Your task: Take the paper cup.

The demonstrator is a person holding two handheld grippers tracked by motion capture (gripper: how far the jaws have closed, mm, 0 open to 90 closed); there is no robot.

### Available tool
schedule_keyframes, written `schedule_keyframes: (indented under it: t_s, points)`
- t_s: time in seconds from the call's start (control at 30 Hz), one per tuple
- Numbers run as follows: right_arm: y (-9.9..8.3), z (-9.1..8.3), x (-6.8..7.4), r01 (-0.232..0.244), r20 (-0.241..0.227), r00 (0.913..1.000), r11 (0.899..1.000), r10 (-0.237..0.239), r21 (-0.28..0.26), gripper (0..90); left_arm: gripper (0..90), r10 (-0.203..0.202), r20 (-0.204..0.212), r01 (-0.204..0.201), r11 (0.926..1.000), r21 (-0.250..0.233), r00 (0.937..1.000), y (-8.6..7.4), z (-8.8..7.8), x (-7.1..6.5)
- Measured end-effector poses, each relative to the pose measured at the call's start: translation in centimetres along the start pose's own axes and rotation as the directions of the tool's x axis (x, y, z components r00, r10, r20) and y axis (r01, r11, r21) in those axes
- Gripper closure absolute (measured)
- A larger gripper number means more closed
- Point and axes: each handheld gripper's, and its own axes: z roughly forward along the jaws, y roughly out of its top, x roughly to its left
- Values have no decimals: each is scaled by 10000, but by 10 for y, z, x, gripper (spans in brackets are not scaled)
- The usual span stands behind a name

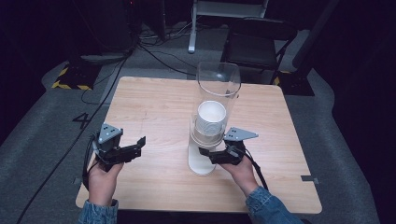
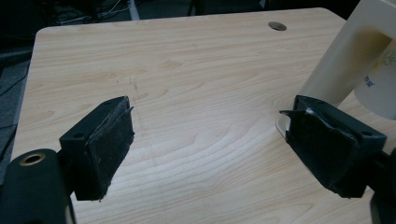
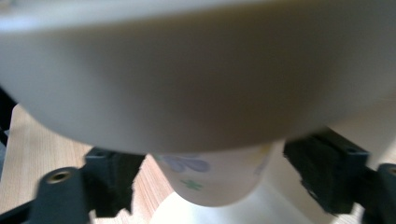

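So there's a light wood table [image 1: 154, 107] with a cup dispenser [image 1: 212, 116] standing a bit right of center: clear tube on top, cream base at the bottom, and a stack of white cups [image 1: 211, 122] sitting inside the tube.

The right tool [image 1: 208, 154] is held in the person's right hand [image 1: 243, 171] and it's pushed in right at the lower part of the dispenser, just above the base. From the right gripper view you can see the bottom cup [image 3: 212, 179] (white, with little flower prints) poking down out of the dispenser's lower rim, and the tool's two jaws sit one on each side of it, spread apart. There's a visible gap between each pad and the cup, so it isn't clamped on it. The view is pretty blurry up close though.

The left tool [image 1: 135, 145] is in the left hand [image 1: 102, 179], well off to the left of the dispenser, over bare table near the front-left. Its jaws are wide apart with nothing between them, just wood grain in the left gripper view. That view also catches the dispenser's cream base at the right edge, plus a small round hole [image 2: 277, 26] in the table at the far side.

Denim sleeves [image 1: 268, 207] at the bottom of the high view.
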Motion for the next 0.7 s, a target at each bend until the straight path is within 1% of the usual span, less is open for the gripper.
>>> schedule_keyframes:
  t_s: [0.03,0.07,0.1,0.13,0.27,0.3,0.33,0.43,0.5,0.7]
  points:
    - [0,0,0,0,0,10000,10000,0,0,246,151,0,0,0,10000,0,10000,0,0,0]
    - [-2,4,4,269,148,9995,9996,-270,30,256,151,115,-72,-114,9999,127,9999,-1,0,1]
    - [-2,4,4,269,148,9995,9996,-270,30,256,151,115,-72,-114,9999,127,9999,-1,0,1]
    - [-3,6,7,509,392,9980,9986,-503,-150,265,151,179,-130,-176,9997,185,9998,-1,0,2]
    - [-5,8,9,552,818,9953,9975,-513,-451,285,151,146,-109,-143,9997,209,9998,-1,0,2]
    - [-5,8,9,552,818,9953,9975,-513,-451,285,151,146,-109,-143,9997,209,9998,-1,0,2]
    - [-6,9,10,647,959,9936,9967,-597,-495,310,151,138,-93,-136,9996,237,9999,-1,1,1]
    - [-6,10,13,870,1169,9899,9946,-801,-557,323,151,133,-73,-132,9996,259,9999,-2,2,1]
    - [-6,9,13,902,1179,9895,9946,-838,-505,327,151,128,-65,-126,9996,263,9999,-2,2,1]
    - [-6,9,12,768,1128,9910,9960,-714,-449,334,151,141,-40,-140,9995,275,9999,-1,1,1]
